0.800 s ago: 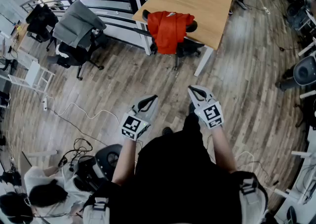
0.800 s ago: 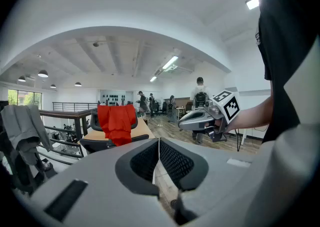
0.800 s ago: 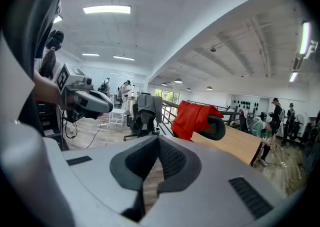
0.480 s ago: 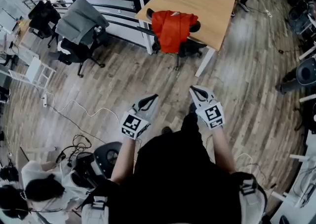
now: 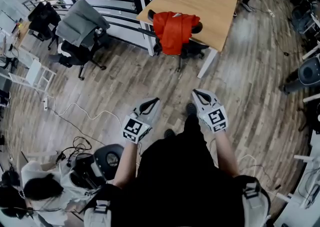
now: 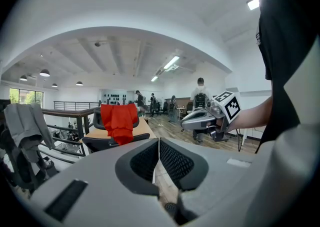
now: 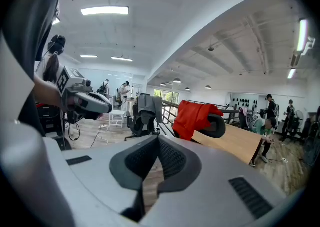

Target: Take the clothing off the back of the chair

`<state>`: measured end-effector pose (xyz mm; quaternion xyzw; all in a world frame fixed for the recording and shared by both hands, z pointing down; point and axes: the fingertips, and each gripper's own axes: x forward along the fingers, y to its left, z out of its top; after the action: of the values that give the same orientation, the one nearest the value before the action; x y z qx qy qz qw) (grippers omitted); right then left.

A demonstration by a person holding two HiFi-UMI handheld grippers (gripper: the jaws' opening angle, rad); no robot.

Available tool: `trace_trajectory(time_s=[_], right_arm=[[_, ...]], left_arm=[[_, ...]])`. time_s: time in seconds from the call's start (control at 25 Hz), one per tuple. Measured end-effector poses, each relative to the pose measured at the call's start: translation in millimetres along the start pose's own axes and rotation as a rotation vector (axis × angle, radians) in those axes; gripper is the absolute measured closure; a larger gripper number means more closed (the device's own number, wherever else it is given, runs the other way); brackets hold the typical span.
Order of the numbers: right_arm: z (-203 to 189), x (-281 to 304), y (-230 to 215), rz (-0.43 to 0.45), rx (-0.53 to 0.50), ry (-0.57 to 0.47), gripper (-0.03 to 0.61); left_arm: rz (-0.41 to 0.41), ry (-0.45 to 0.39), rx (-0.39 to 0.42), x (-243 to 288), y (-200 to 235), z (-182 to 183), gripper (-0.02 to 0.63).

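Red fabric garment [image 5: 173, 31]: draped over the back of a black swivel office chair [image 5: 194, 47] at the near edge of a light wooden table [image 5: 212, 3], well apart from both grippers. Left gripper [image 5: 154, 101], right gripper [image 5: 196, 92]: jaws together, empty. Risk, judged: a one-sided pull could roll the chair or snag cloth on the backrest.

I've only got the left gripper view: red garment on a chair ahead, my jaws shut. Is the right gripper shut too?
Observer: Yes. The right gripper has its jaws together with nothing between them.
Operator: Anything on the floor on the way to the chair?
Observer: A white cable lies on the floor off to your left, away from the straight line to the chair.
Operator: Anyone close by?
Observer: One person sits behind you on your left.
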<state>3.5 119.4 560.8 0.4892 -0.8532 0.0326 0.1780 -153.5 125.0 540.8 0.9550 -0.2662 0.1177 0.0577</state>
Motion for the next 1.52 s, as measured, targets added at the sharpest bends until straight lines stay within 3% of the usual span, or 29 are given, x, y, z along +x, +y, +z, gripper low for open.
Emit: trace_trajectory(time_s=[0.48,1.08,1.52], right_arm=[[-5.8,9.5,-36.9,0.01,0.013,0.013,0.578],[6.5,46.0,-89.6,0.025,0.04,0.012,0.577],[11.1,78.3,-113.4,0.058,0.036,-0.009,0.577]], left_arm=[[-0.003,-0.024,0.012,38.1,14.3,10.8,0.604],[-0.003,0.016,-0.01,86.3,45.6,35.4,0.604],[0.037,0.016,-0.006,106.8,73.9,41.3,0.604]])
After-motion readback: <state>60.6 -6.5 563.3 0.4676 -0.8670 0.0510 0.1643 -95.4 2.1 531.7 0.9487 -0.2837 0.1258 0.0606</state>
